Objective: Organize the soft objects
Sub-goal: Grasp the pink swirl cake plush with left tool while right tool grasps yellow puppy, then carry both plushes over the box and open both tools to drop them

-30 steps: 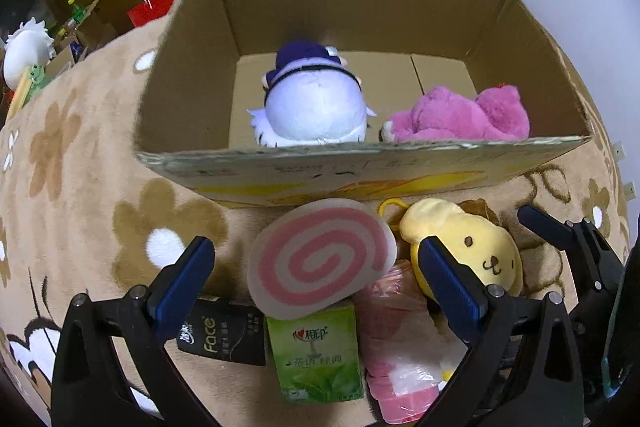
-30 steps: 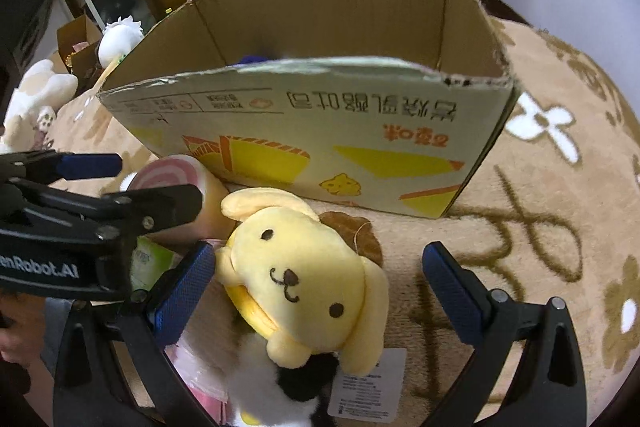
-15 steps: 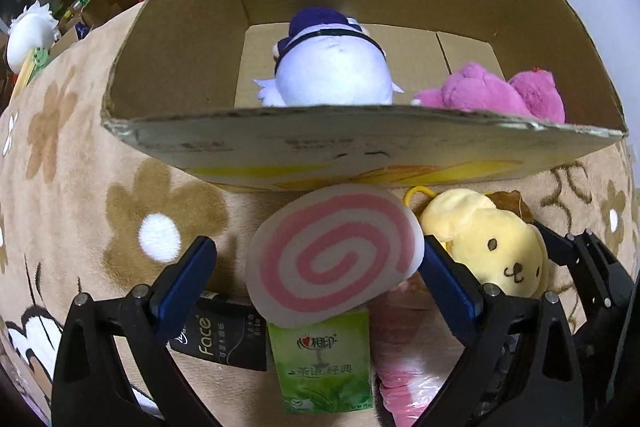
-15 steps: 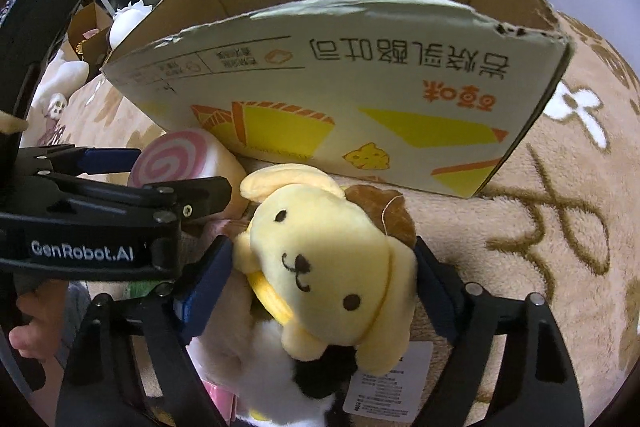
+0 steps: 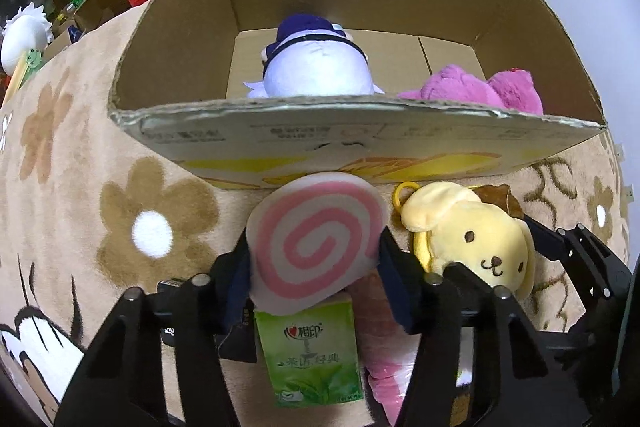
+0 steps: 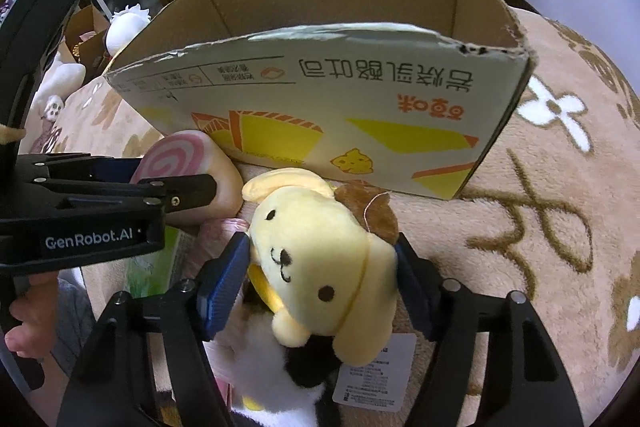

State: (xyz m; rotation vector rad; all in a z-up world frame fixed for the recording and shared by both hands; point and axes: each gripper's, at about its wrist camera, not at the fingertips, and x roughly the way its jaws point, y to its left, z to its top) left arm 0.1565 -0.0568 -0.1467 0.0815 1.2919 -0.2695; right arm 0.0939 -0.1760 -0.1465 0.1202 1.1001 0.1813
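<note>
Pink and white foam is bulging between my left fingers: I am squeezing the swirl roll cushion (image 5: 316,247) from both sides with my left gripper (image 5: 314,263), low on its round face, so the soft body is giving a little instead of slipping. I am pinching it side-on because it is standing on its edge against the green tissue pack (image 5: 312,355), just in front of the cardboard box (image 5: 360,143).

With my right gripper (image 6: 322,279) I am clamping the yellow dog plush (image 6: 324,259) across its head, one blue pad at each cheek, since the head is its fullest part and is lying uppermost on the pile. It is resting on a black-and-white plush (image 6: 280,379), its paper tag (image 6: 376,371) trailing beneath.

Both toys are sitting on the flowered brown rug (image 5: 80,187), near the box's front wall. Inside are lying a white plush with a purple hat (image 5: 316,67) and a magenta plush (image 5: 480,87), so I judge that mine are going over that wall next, which means lifting well clear of its torn rim.
</note>
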